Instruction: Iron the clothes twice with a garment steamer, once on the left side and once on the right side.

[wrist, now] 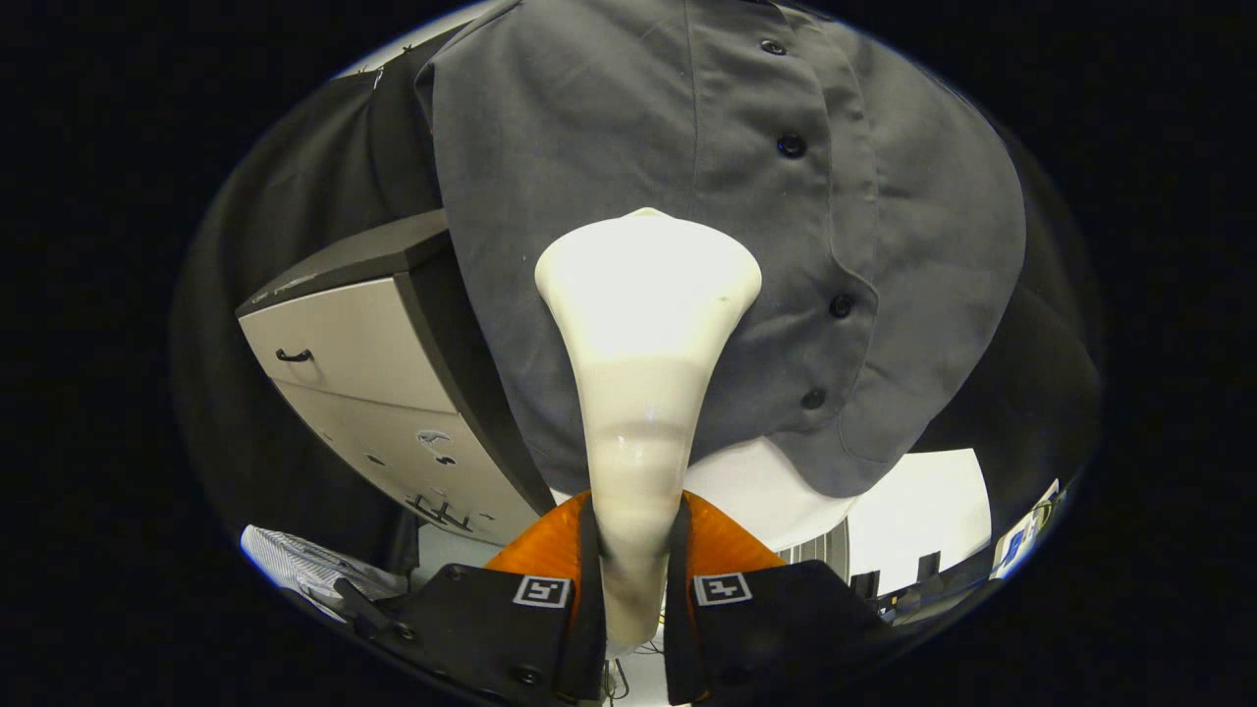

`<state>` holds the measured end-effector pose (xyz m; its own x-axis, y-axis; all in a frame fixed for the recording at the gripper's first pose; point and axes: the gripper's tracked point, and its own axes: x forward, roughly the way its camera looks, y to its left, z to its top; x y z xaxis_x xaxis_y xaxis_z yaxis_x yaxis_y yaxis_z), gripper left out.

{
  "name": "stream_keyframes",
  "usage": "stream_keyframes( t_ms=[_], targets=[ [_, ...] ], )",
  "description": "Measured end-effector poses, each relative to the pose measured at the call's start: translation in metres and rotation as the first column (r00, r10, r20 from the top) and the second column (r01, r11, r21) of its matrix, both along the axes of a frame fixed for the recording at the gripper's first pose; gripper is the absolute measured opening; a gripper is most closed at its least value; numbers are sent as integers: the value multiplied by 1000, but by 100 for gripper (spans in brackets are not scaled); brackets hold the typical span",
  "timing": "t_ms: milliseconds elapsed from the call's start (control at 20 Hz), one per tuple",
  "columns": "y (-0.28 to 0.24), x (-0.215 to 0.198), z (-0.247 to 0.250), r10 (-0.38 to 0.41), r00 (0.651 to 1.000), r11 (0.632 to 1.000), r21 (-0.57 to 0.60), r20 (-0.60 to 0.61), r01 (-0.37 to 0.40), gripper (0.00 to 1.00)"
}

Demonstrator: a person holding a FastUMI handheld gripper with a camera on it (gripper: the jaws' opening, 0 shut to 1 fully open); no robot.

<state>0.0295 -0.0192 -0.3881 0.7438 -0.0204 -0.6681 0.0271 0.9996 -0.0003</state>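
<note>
Gripper (633, 589) fingers clamped both sides on narrow neck of cream-white flared plastic steamer head (643, 324). Head rigid, smooth, likely slippery; neck best hold. Head against hanging grey button-front cotton shirt (579, 147), left of placket; fabric soft, yields.

Strong glare on steamer (648, 295) head, top blown out to near white; neck dimmer, soft shading. Shirt (628, 196) evenly lit, folds casting faint shadows, buttons sharp. Cabinet (373, 383) bent by fisheye, lines curving toward rim. Bright overexposed patch below shirt hem. Gripper (633, 589) clamped on steamer neck, fingers (550, 550) close to lens, slightly soft, underside in shadow.
</note>
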Motion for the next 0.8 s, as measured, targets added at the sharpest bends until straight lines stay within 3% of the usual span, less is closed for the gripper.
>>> stream_keyframes(
  t_ms=[800],
  targets=[
    [-1, -48, -97, 1, 987, 999, 49, -163, 7, 32]
  ],
)
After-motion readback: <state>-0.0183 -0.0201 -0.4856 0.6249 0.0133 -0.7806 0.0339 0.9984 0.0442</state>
